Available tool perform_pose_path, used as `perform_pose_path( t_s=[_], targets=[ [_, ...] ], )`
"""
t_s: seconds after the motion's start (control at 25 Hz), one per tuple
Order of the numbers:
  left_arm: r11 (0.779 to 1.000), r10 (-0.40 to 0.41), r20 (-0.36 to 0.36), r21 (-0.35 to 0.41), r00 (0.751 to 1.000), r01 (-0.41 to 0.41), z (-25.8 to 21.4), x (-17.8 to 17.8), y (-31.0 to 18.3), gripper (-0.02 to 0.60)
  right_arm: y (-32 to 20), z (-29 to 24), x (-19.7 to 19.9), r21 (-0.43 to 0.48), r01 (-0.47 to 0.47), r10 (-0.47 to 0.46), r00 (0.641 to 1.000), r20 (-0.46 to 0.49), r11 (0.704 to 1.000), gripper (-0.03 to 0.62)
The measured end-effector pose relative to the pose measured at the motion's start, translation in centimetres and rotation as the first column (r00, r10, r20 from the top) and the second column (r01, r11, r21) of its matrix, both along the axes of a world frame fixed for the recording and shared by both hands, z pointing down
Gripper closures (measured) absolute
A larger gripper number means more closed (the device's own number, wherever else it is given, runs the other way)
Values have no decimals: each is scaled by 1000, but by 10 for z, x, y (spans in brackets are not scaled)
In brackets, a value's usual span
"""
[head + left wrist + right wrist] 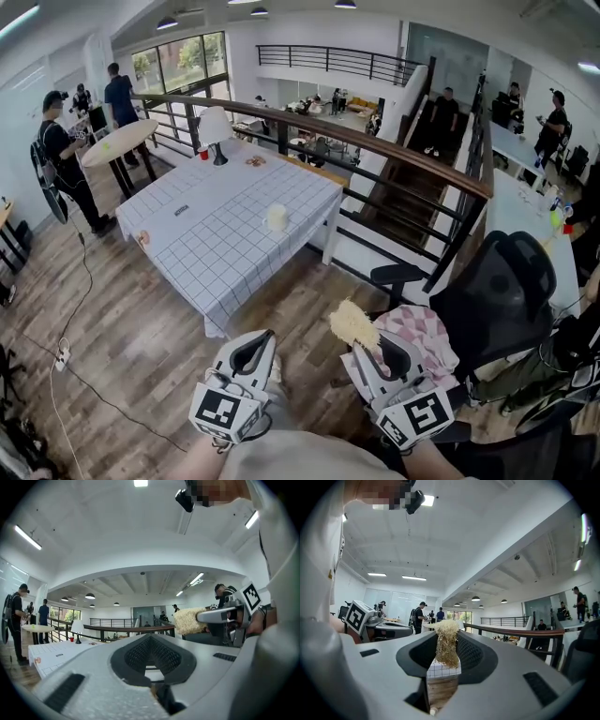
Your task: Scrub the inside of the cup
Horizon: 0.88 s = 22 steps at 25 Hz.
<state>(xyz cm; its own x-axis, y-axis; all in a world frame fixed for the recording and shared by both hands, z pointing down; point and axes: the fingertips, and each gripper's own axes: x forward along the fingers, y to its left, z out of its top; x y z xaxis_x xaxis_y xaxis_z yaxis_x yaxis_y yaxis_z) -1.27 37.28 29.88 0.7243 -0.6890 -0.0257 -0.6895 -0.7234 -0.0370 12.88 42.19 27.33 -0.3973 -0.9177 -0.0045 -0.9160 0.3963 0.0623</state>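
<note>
— What's the right hand-held gripper (446, 640) doing?
— Pinching a straw-coloured fibrous scrubber (448, 651). Its tuft pokes out past the jaws.
— And the left hand-held gripper (151, 643)?
— Pressed together, with nothing in it.
— Where's the cup (277, 217)?
— Upright on the checked worktop (216, 258), well apart from both, across the wooden floor (141, 347).

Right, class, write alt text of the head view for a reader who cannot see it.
Seen from above, the right gripper holds a straw-coloured scrubber, beside the shut, empty left gripper. Ahead stands a table with a grid-patterned cloth, a pale cup on it.
</note>
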Motion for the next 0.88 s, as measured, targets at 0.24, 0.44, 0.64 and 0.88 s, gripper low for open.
perform_pose_path(
  t_s=[0.24, 0.44, 0.64, 0.88],
  targets=[
    [1000, -2, -65, 24, 998, 3, -8, -4, -23, 568, -28, 10, -2, 2, -2, 2, 1000, 4, 1000, 477],
    [999, -1, -37, 33, 999, 2, 0, -6, -54, 568, -59, 16, -9, -12, 15, -15, 1000, -12, 1000, 477],
    [1000, 0, -29, 9, 1000, 0, 14, -8, -90, 568, -91, 22, -9, -29, 9, -10, 1000, -16, 1000, 477],
    [1000, 5, -16, -6, 1000, -5, 26, -11, -142, 568, -141, 27, -13, -50, 11, -13, 1000, -25, 999, 477]
  ],
)
